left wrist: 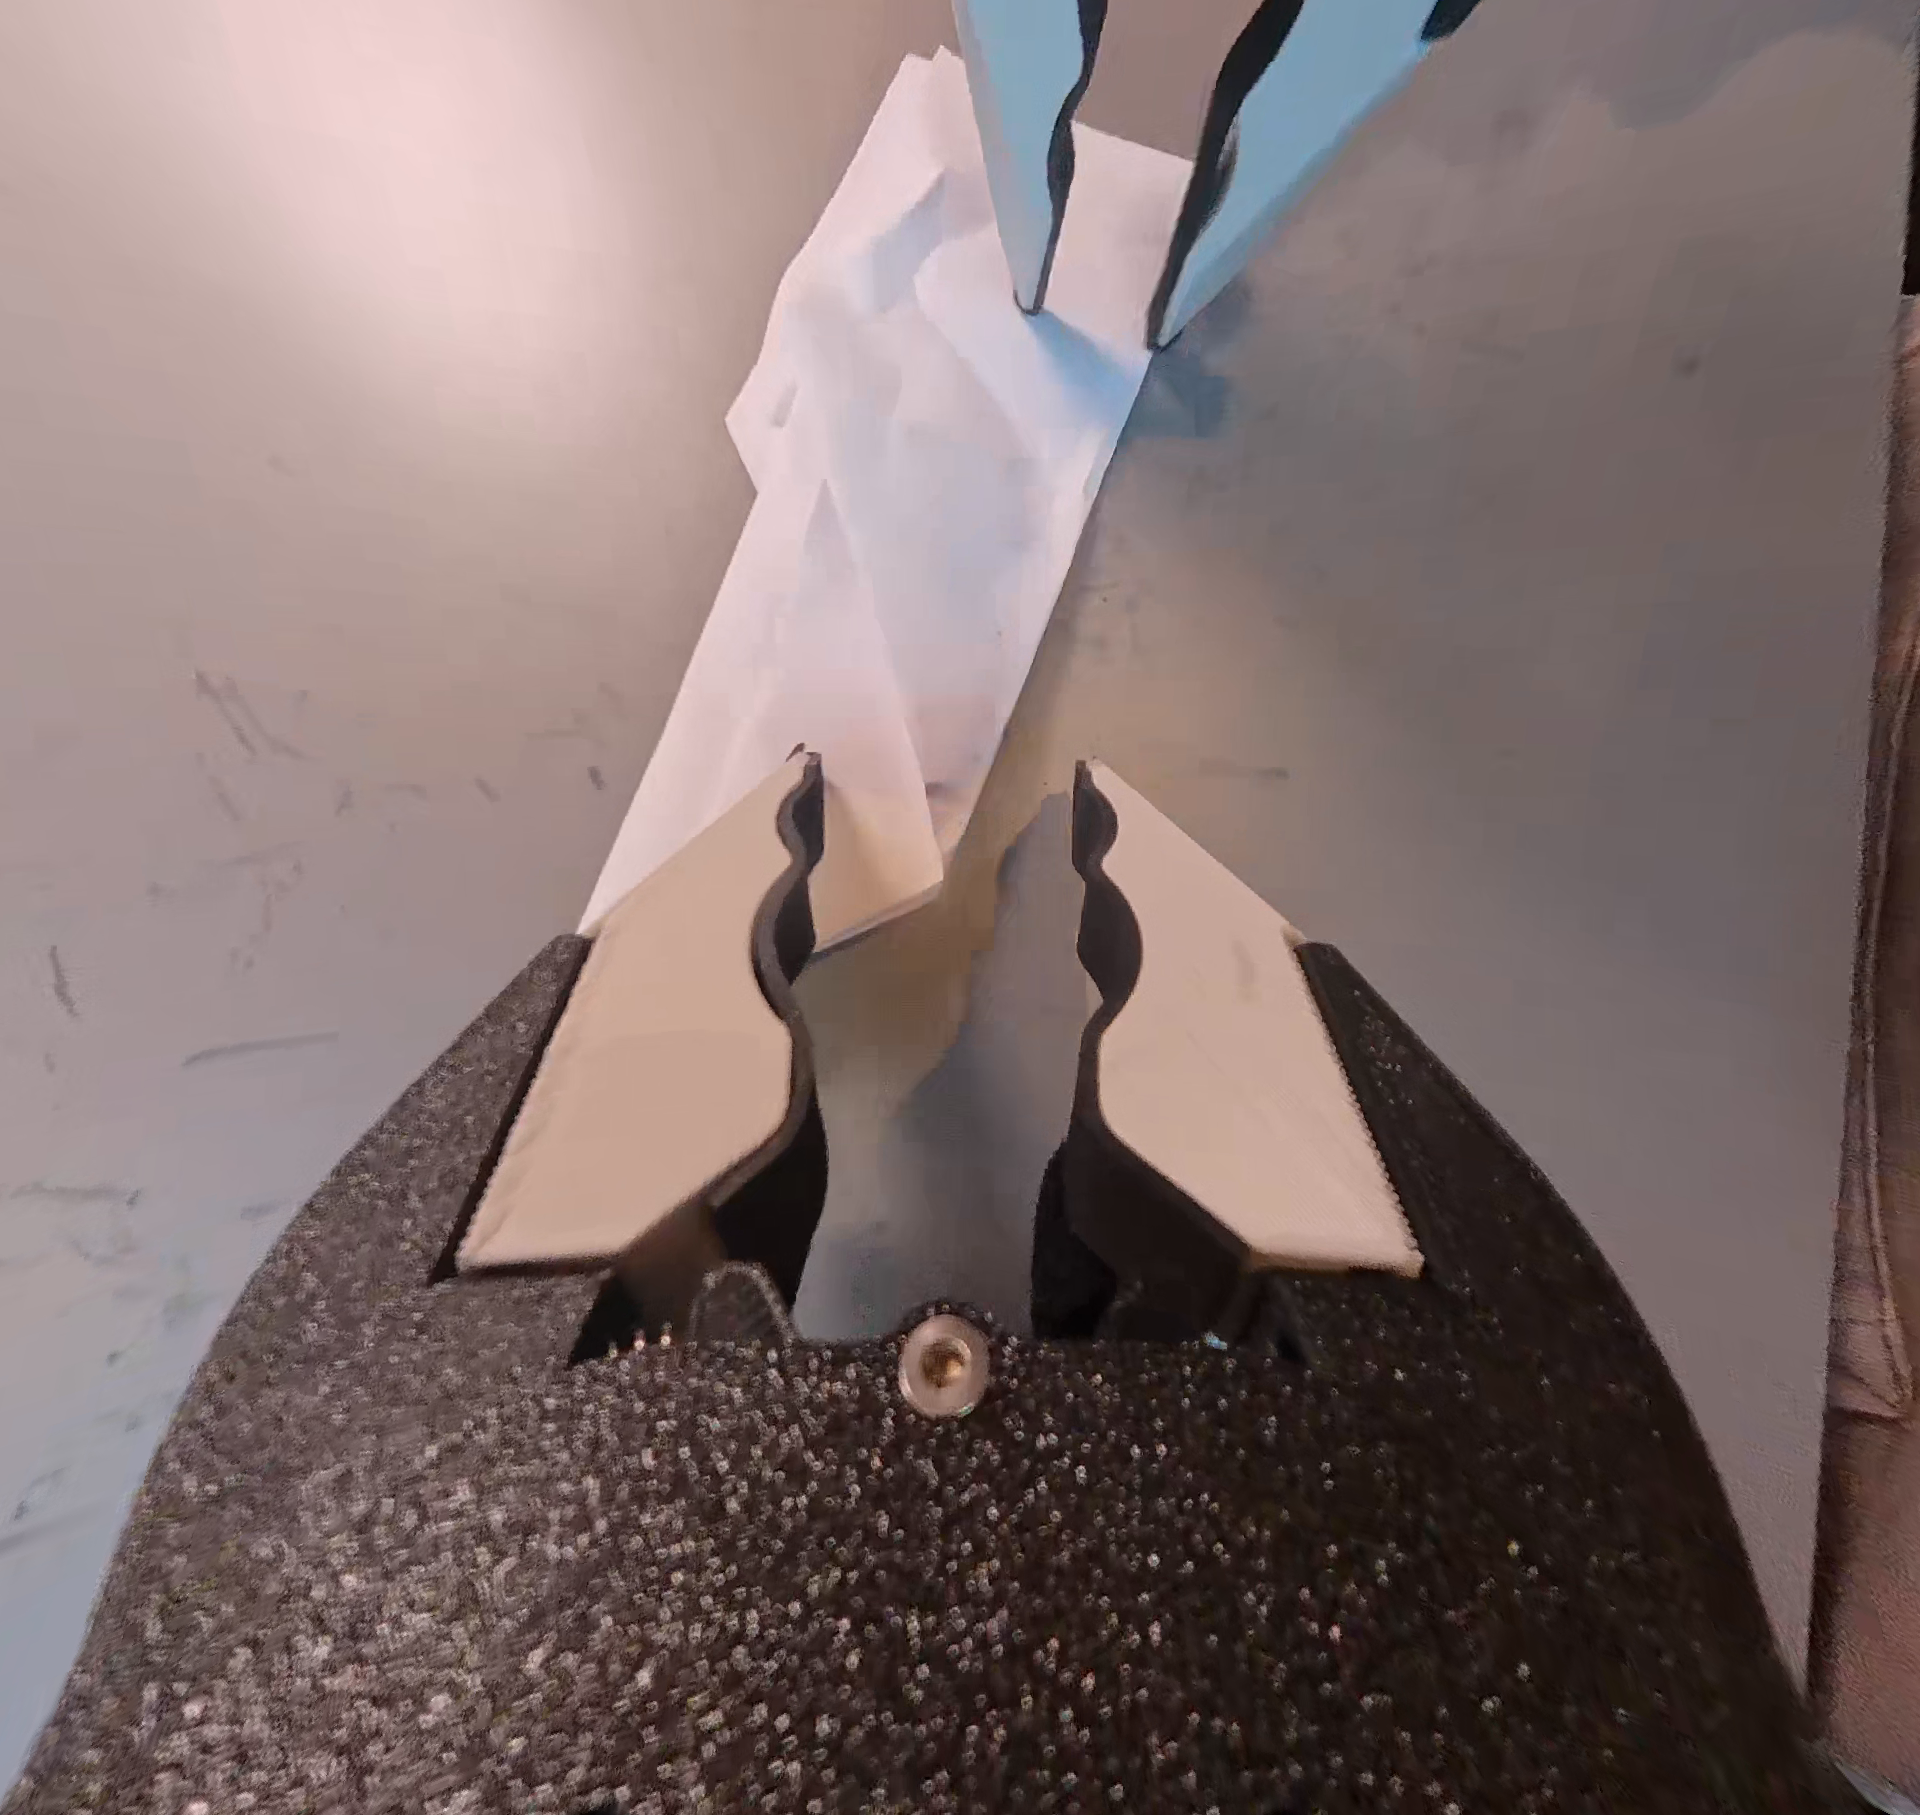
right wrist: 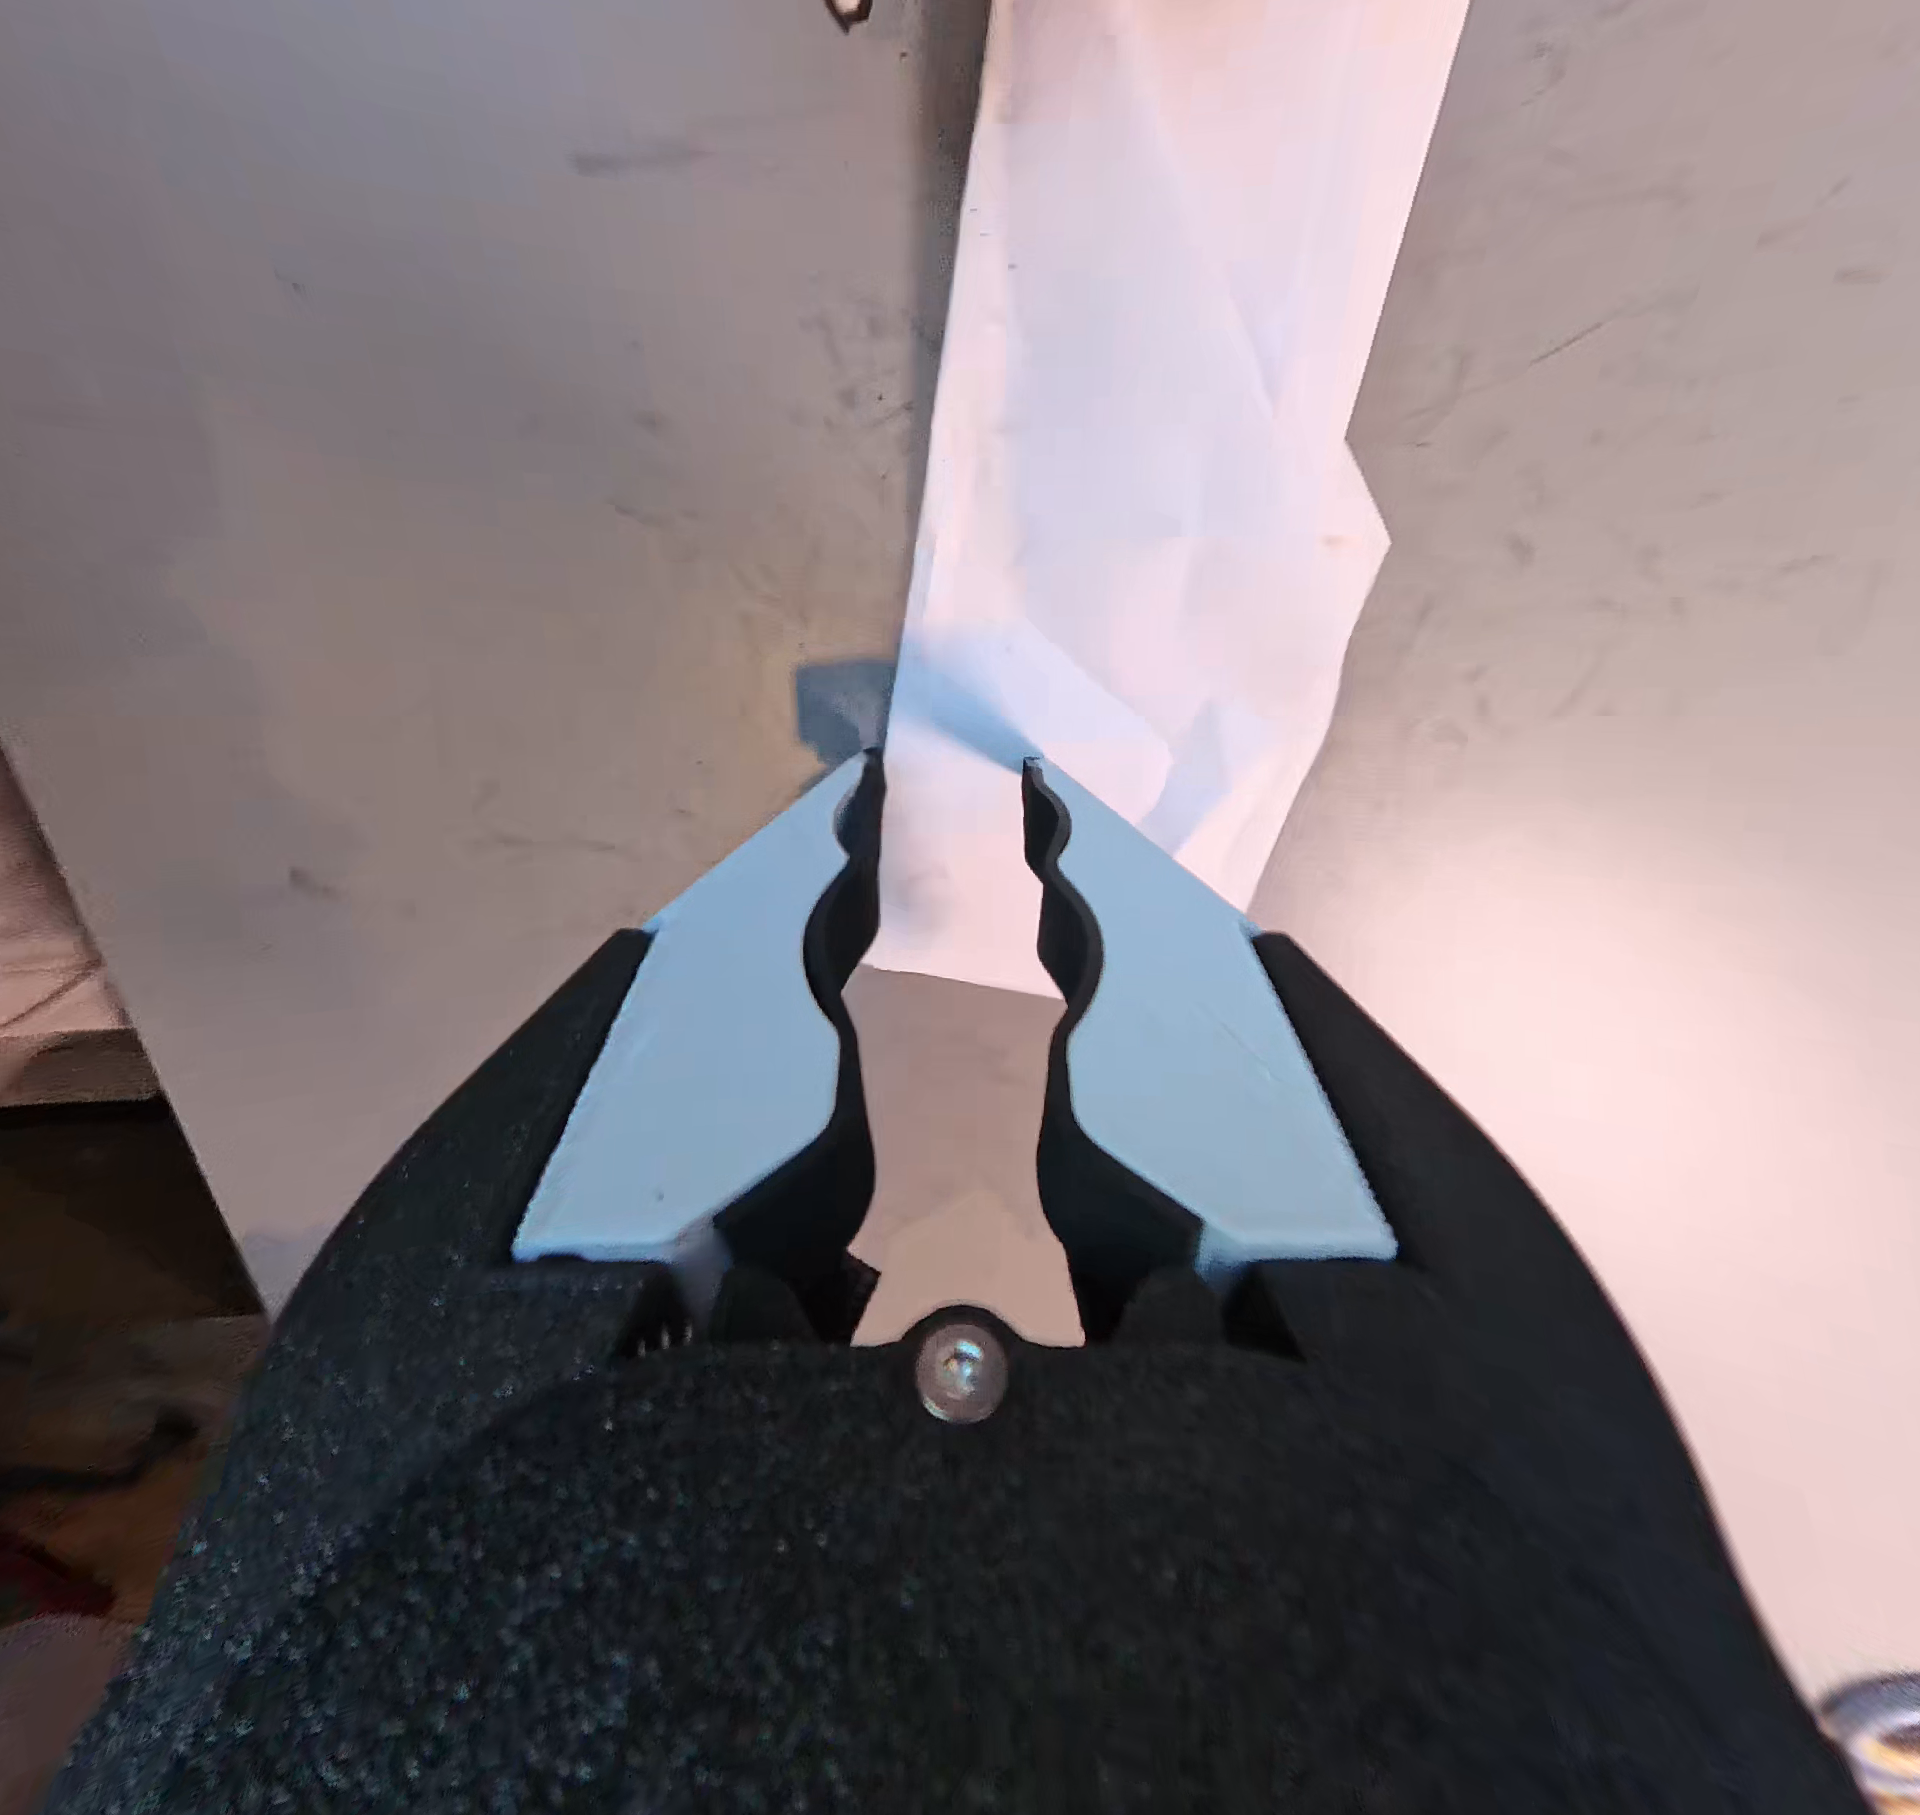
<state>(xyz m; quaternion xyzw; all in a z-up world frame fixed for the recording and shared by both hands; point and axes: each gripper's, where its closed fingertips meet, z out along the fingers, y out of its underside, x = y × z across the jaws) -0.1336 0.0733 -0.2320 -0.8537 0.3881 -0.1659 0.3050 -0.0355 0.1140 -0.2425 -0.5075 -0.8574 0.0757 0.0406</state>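
- Left tool (left wrist: 945,773) – cream fingers with black wavy pads, jaws well apart, holding nothing. Near end of the white paper strip (left wrist: 894,560) lies under its left fingertip; its right fingertip is over bare surface (left wrist: 364,415) beside the strip.
- Right tool (right wrist: 951,763) – pale blue fingers, same black wavy pads, jaws parted with a narrower gap, nothing clamped. Tips sit at the opposite end of the strip (right wrist: 1164,394); paper shows between the fingers. Contact with the paper: can't tell.
- In the left wrist view the right tool (left wrist: 1091,326) comes in from the top, tips down at the far end of the strip, one tip at the paper's edge.
- Strip: long, narrow, creased and crumpled, lying flat on the surface, running between the two tools.
- Surface: smooth grey, matte, scuffed with dark marks and scratches.
- Tool bodies: black, coarse speckled texture, one screw centred below each finger gap.
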